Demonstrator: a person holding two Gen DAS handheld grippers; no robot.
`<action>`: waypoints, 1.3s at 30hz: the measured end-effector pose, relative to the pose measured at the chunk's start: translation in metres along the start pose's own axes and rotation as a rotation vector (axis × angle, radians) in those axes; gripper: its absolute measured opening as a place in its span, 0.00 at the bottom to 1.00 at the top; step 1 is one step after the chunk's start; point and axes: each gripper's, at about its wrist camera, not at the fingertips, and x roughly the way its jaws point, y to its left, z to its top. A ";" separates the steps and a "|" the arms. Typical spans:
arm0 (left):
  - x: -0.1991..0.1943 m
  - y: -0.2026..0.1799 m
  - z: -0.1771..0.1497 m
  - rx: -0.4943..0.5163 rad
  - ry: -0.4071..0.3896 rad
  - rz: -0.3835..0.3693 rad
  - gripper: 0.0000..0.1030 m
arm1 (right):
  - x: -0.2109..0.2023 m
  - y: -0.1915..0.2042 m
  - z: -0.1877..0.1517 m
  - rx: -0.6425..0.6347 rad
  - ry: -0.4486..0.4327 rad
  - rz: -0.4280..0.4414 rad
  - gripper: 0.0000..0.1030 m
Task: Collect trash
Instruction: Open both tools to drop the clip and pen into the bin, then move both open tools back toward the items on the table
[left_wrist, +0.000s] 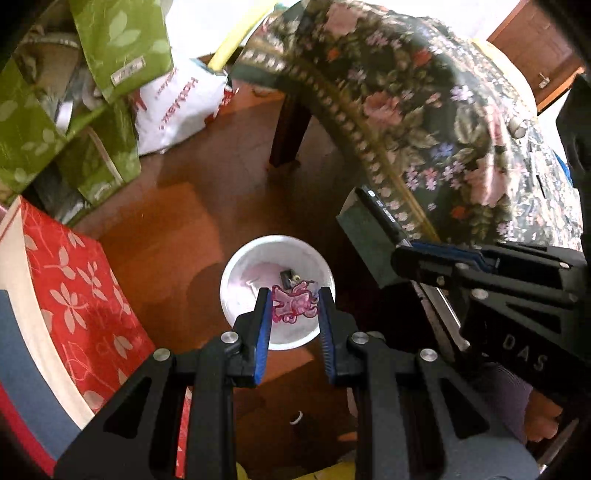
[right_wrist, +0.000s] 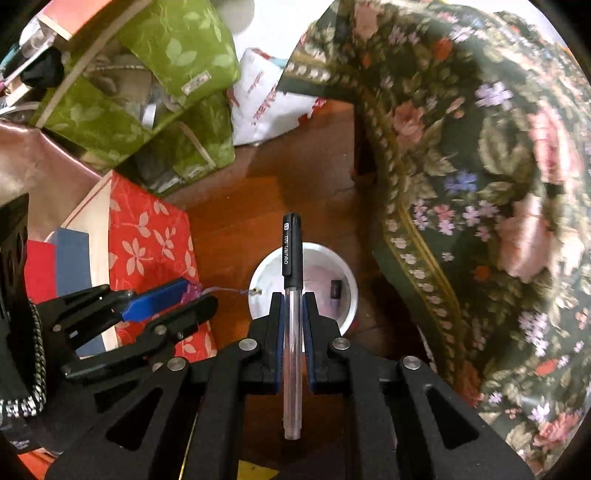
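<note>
Left tool (left_wrist: 293, 295) gripping pink charm (left_wrist: 294, 303), right tool (right_wrist: 293, 299) clamped on pen (right_wrist: 292, 295), both above white bin (left_wrist: 236, 280) on wooden floor (left_wrist: 221, 177)

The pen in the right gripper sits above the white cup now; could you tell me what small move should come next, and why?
Probably open the right gripper to drop the pen: it is clamped upright between the pads, its capped end over the white cup, which already holds a small dark piece. The left gripper holds a pink trinket over the same cup.

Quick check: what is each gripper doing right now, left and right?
Left gripper: closed on a pink plastic charm.
Right gripper: closed on a pen with a black cap.
</note>
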 end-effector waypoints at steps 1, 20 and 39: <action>0.002 0.001 0.001 -0.004 0.004 -0.001 0.23 | 0.002 0.000 0.002 0.004 0.003 0.006 0.08; 0.005 -0.001 0.012 -0.049 0.014 0.007 0.35 | -0.017 -0.012 0.004 0.000 -0.022 -0.028 0.27; -0.127 -0.097 0.021 0.117 -0.309 0.039 0.35 | -0.161 -0.064 -0.032 0.112 -0.360 -0.060 0.27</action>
